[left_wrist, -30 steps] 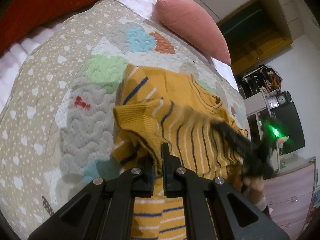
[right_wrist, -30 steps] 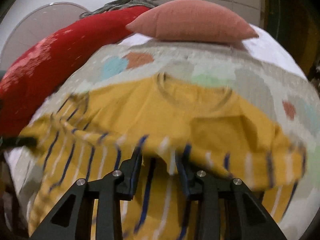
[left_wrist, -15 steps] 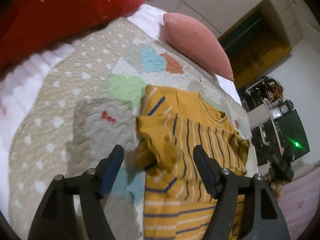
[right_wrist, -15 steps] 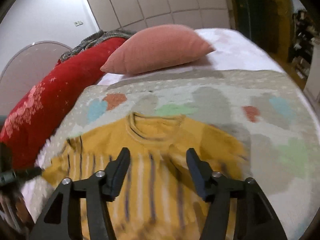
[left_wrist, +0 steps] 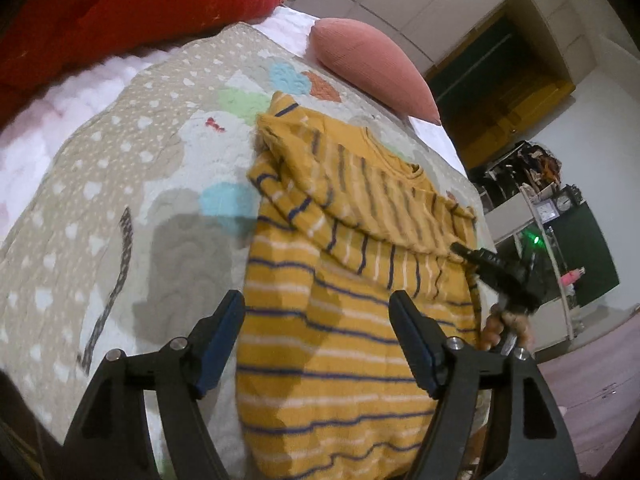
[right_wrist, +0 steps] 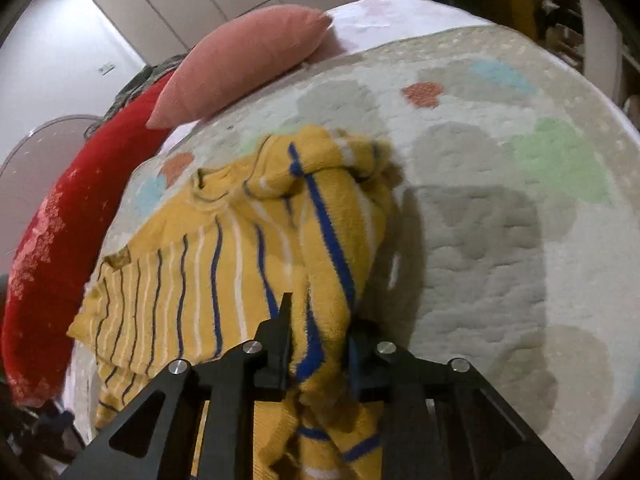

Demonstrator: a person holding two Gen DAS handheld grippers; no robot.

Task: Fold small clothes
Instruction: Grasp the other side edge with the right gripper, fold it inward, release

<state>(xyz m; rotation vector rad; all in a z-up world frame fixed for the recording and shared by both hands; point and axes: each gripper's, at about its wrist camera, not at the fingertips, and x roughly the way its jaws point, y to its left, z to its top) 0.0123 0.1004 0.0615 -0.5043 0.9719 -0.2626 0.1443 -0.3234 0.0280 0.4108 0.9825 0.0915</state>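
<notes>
Right hand-held gripper was clamped on a bunched side edge of the yellow striped sweater, lifting it off the quilt. Half a second earlier its jaws were spread and empty above the garment, so this was a fresh grasp, probably the start of the next side fold.

Left hand-held gripper hung with jaws wide apart, empty, over the sweater's lower body. A second ago it pinched the sleeve; that sleeve now lay folded across the chest.

Sweater sat mid-quilt on the bed, collar toward the pink pillow, red bolster beyond.
</notes>
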